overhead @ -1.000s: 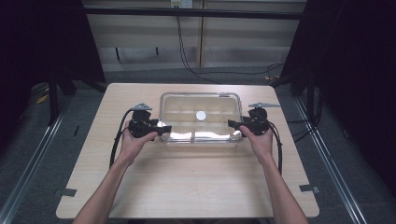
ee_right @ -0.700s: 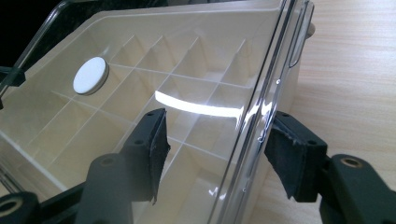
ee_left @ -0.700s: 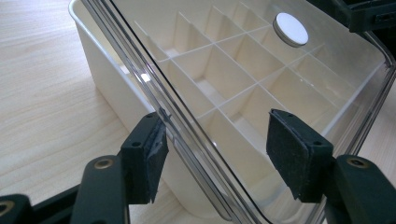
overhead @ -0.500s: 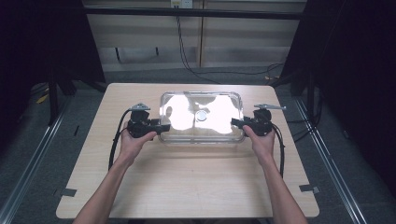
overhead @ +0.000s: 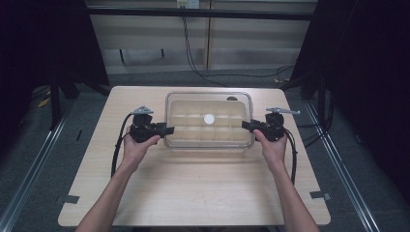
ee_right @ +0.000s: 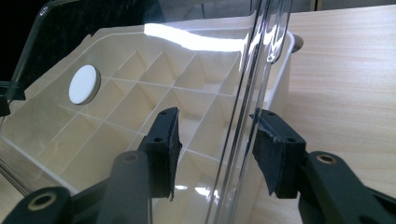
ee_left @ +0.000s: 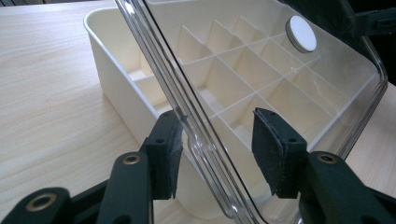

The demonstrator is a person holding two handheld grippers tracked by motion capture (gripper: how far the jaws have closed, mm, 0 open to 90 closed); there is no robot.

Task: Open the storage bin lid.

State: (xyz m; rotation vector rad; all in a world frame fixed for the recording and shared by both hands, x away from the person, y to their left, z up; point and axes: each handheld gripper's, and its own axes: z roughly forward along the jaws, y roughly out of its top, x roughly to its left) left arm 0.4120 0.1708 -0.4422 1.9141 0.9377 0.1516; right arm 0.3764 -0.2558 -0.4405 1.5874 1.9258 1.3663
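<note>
Here, from the high view, one cream divided box (overhead: 209, 126) sits mid-desk (overhead: 193, 193) under one clear lid (overhead: 209, 101), long axis running left to right, so my left gripper (overhead: 164, 129) meets its left short end and my right gripper (overhead: 247, 125) its right, each about equally near. In the left gripper view my fingers (ee_left: 164, 158) stand spread, the lid's clear edge (ee_left: 187, 135) passing between them, tilted above the box wall (ee_left: 116, 88); one white round disc (ee_left: 301, 33) sits on the lid. In the right gripper view my fingers (ee_right: 275, 149) are likewise spread astride the lid's other edge (ee_right: 243, 116), not pinching it. I count fifteen compartments, judging roughly.
</note>
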